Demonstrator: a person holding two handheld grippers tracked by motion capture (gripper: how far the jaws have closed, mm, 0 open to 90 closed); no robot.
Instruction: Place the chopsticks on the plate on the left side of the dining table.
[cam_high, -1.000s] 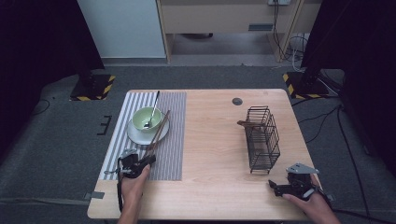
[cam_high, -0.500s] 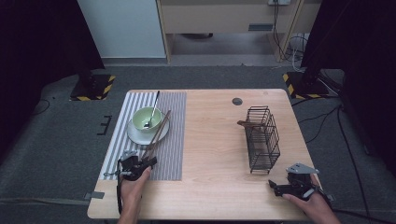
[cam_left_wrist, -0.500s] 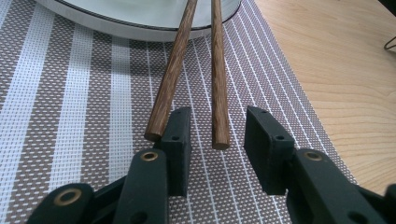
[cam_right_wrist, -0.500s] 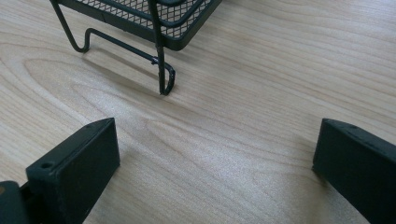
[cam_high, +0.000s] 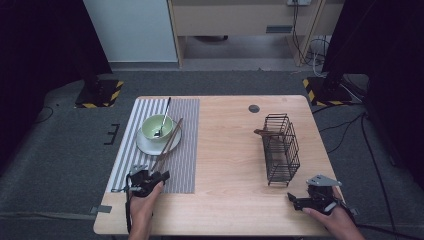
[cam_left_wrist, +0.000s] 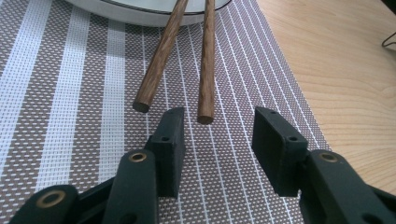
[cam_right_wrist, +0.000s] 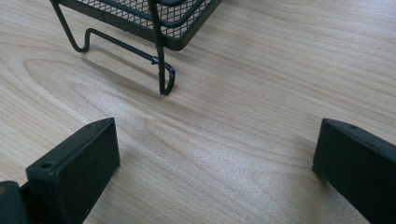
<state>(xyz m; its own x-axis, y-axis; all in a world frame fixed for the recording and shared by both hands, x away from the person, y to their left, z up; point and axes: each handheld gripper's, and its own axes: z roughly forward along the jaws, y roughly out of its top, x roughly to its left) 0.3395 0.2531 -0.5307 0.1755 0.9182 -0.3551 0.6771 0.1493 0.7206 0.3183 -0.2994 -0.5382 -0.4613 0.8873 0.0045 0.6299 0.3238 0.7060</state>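
Two chopsticks (cam_left_wrist: 161, 60) on striped mat (cam_left_wrist: 70, 93), left tool (cam_left_wrist: 217, 135) parted before them; right tool (cam_right_wrist: 215, 154) spread wide by wire basket (cam_high: 281, 147)

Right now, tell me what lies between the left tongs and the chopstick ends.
Only bare striped placemat, seen in the left gripper view: the left tongs sit open just short of the chopsticks.

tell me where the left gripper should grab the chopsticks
At their near ends, coming from the person's side. The chopsticks lean on the plate, so the far ends are propped up while the near tips lie on the striped mat, just ahead of the left gripper and its open jaws.
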